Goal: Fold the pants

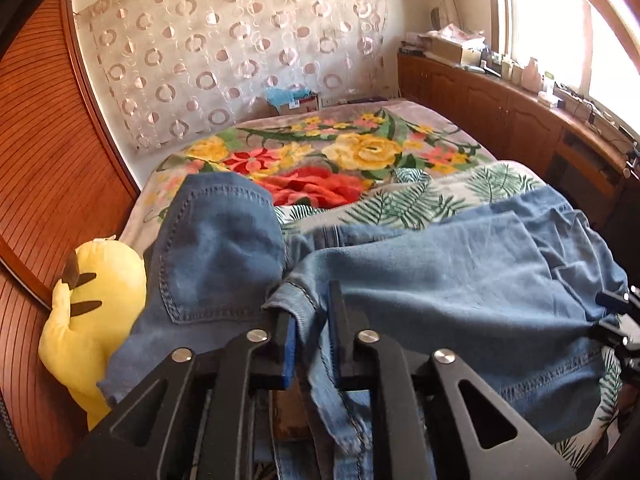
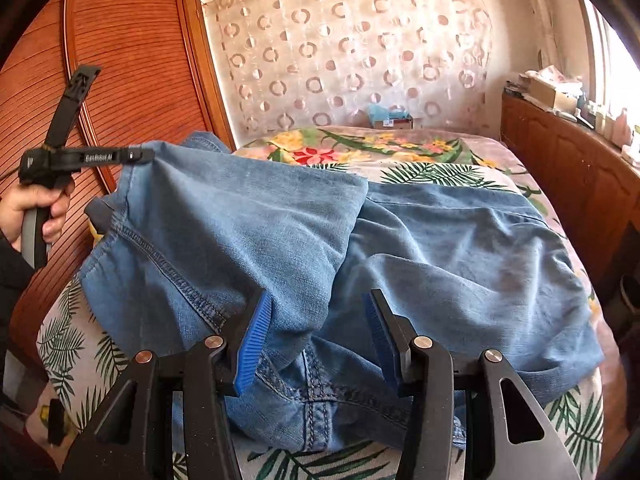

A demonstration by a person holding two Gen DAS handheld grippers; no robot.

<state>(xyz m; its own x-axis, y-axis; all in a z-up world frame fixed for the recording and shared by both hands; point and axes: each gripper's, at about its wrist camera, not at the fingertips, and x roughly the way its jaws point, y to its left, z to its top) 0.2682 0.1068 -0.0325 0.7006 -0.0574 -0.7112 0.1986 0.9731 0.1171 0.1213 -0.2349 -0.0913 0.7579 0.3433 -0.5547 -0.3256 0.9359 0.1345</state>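
Light blue denim pants [image 2: 420, 248] lie crumpled across the near end of the bed. In the left wrist view the pants [image 1: 440, 280] spread to the right, with a back pocket [image 1: 216, 248] raised at left. My left gripper [image 1: 312, 320] is shut on a fold of the waistband and holds it lifted; it also shows in the right wrist view [image 2: 140, 156], pinching the denim's upper left corner. My right gripper [image 2: 316, 332] is open, its blue pads either side of a bunch of denim near the crotch seam.
The bed carries a floral blanket [image 1: 320, 156] and a leaf-print cover [image 2: 440, 172]. A yellow plush toy [image 1: 96, 312] sits at the bed's left edge by the wooden wardrobe [image 1: 48, 184]. A wooden cabinet [image 1: 500, 108] with clutter runs along the right.
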